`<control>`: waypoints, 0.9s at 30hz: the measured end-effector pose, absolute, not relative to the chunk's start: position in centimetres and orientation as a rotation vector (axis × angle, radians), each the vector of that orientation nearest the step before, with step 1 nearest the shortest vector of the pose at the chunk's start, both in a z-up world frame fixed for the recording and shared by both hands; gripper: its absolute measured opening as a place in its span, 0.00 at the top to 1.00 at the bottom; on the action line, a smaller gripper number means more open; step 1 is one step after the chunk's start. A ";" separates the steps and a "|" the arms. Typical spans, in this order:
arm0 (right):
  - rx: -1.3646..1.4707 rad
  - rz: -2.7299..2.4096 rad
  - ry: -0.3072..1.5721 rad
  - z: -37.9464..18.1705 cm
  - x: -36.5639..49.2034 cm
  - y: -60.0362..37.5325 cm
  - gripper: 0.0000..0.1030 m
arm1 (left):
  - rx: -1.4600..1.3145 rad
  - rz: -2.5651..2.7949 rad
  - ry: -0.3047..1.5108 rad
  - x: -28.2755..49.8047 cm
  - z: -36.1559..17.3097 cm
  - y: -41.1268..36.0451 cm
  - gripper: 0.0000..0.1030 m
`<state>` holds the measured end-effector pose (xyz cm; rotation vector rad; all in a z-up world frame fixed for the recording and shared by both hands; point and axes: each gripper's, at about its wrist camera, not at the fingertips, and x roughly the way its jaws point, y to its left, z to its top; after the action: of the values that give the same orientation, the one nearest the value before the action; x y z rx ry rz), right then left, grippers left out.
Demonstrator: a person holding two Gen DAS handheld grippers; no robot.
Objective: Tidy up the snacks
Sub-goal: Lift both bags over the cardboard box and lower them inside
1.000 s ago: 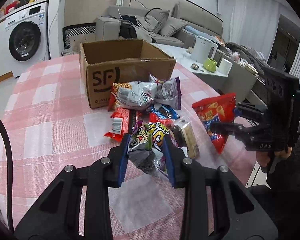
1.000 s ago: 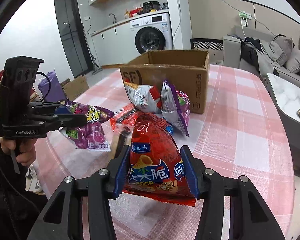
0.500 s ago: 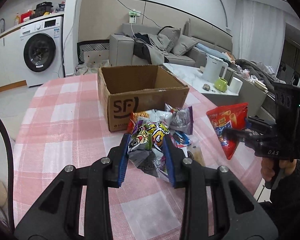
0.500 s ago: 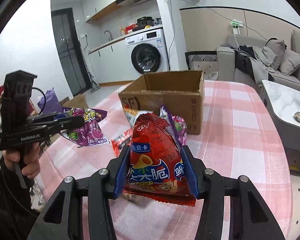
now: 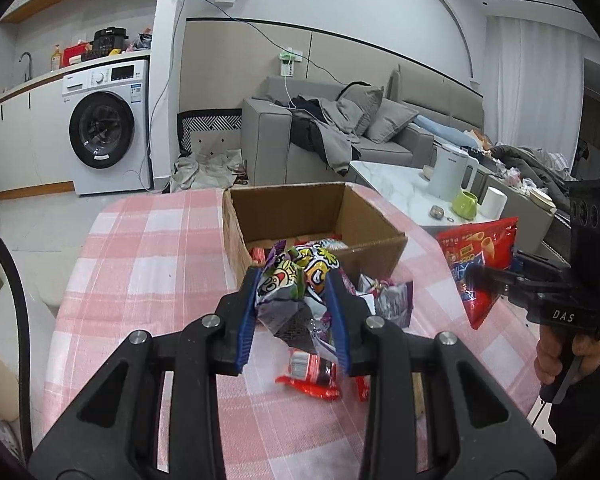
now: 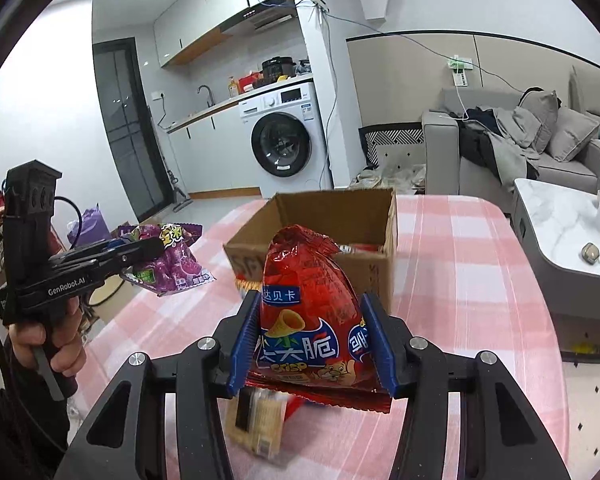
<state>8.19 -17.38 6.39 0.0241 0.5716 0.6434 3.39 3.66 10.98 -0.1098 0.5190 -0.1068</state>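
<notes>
My left gripper (image 5: 294,304) is shut on a purple cartoon-printed snack bag (image 5: 296,292) and holds it above the table, just short of the open cardboard box (image 5: 320,208). The bag also shows in the right wrist view (image 6: 168,256). My right gripper (image 6: 310,336) is shut on a red crisp bag (image 6: 308,312), lifted in front of the box (image 6: 332,208); the red bag shows at the right of the left wrist view (image 5: 476,256). Some packets lie inside the box.
Loose snacks lie on the pink checked tablecloth (image 5: 148,248): a red packet (image 5: 312,372), a purple packet (image 5: 392,300) and a beige biscuit pack (image 6: 256,420). A white side table (image 5: 396,184) with kettle and mug stands right of the table.
Both grippers have risen with their bags and moved toward the box. The view now looks down into the box, and the snack pile sits lower and nearer.
</notes>
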 end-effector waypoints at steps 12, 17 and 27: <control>0.065 0.612 0.541 9.3 12.2 -16.7 0.50 | -0.113 -0.068 0.454 6.6 13.7 3.8 0.72; 0.068 0.614 0.537 9.8 13.4 -16.0 0.50 | -0.123 -0.052 0.440 8.5 14.3 4.3 0.72; 0.065 0.619 0.518 10.2 16.8 -13.9 0.50 | -0.125 -0.013 0.434 12.9 14.1 4.5 0.72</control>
<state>16.81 -13.93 10.23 0.0649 0.5175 0.6187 12.87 4.49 14.07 -0.1255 0.4337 -0.0130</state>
